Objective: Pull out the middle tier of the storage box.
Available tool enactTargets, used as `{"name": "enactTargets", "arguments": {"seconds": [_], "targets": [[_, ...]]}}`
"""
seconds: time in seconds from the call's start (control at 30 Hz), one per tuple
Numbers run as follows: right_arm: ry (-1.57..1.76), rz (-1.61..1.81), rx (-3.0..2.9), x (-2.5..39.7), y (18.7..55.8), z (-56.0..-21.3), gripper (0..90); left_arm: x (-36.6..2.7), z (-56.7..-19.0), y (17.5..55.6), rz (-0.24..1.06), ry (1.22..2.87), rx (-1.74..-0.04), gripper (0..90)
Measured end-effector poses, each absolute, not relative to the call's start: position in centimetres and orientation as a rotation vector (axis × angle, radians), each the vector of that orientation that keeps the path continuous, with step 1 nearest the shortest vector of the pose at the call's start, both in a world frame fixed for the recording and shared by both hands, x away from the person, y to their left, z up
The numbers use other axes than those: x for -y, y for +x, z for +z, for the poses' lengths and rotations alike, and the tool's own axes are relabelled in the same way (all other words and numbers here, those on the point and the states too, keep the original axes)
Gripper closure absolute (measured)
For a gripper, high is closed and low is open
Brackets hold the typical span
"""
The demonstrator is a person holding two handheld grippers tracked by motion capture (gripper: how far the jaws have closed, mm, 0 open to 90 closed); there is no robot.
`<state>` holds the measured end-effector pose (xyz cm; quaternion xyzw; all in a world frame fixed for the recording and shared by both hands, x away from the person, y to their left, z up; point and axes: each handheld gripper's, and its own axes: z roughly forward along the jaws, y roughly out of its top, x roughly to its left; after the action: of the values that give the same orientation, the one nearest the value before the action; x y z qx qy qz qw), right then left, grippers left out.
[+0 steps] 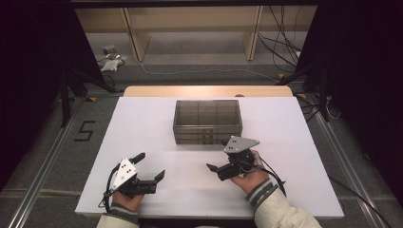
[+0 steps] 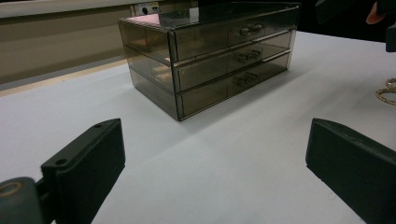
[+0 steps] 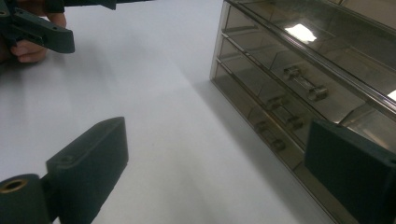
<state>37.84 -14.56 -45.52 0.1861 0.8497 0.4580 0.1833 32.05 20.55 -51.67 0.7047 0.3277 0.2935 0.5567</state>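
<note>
The left claw (image 1: 151, 166) sits low over the near left part of the white desk (image 1: 142, 118) with its jaws spread wide and nothing between them, held from behind by the person's left hand (image 1: 124, 199). The right claw (image 1: 217, 156) is near the desk's middle, just in front of the smoky clear drawer box (image 1: 207, 121), its jaws likewise wide apart and empty. The box stands toward the far middle of the desk, its three stacked drawers with small handles (image 2: 250, 30) facing the person, and a thin gold chain (image 2: 387, 91) lies on the desk to its right.
</note>
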Motion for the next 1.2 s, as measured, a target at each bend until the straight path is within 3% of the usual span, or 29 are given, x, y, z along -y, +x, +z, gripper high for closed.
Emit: {"name": "enactTargets", "arguments": {"seconds": [0.43,0.73,1.2], "targets": [[0.492,1.300,-2.406,13.9,37.8,-45.2,10.5,-20.4,-51.7,32.1,0.691,1.669,-0.768,4.4],[0.357,1.145,-2.389,13.7,37.1,-44.2,25.9,-20.5,-51.7,32.1,0.693,1.667,-0.766,4.4],[0.255,1.002,-2.294,13.4,35.9,-43.3,31.7,-20.4,-51.7,32.0,0.692,1.666,-0.765,4.4]]}}
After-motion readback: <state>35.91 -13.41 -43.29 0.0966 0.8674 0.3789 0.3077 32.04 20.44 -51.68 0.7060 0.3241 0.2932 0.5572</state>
